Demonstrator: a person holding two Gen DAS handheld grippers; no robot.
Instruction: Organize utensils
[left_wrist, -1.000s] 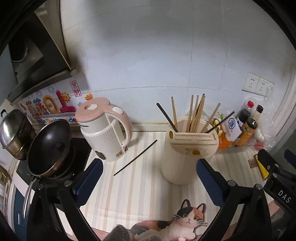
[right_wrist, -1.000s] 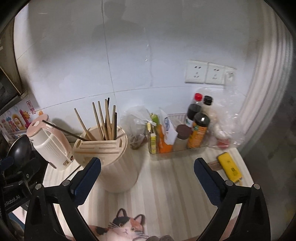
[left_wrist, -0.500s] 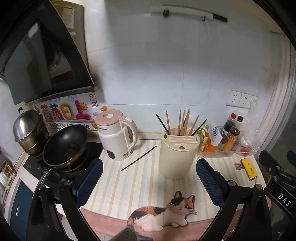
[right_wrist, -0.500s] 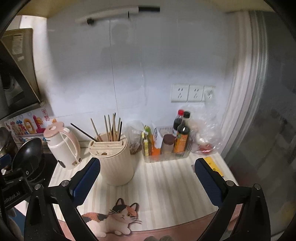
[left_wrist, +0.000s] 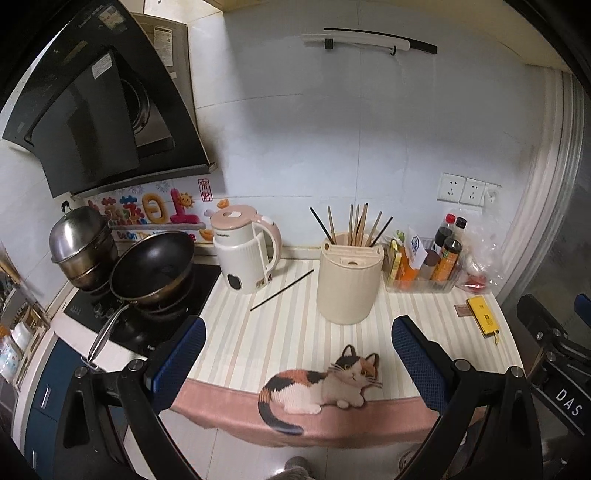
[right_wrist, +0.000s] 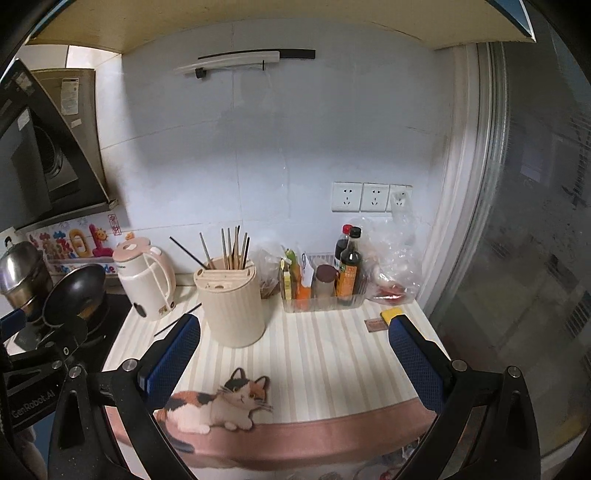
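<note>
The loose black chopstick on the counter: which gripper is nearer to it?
Left. The left gripper hangs open just in front of the black chopstick; the right gripper hangs open beyond the utensil holder.

Left gripper: two black plastic arms, angular and ribbed like brackets, each ending in a blue finger pad with a fine mesh-like texture. Round silver screws sit along the black arms near the pads and further back. Right gripper has the same build, black frame, blue textured pads, silver screw heads on each arm. At the far right of the left view, the other gripper's black body shows white letters "DAS". At the left edge of the right view, the black body carries white lettering reading "GenRobot.AI", with small screws beside it.
</note>
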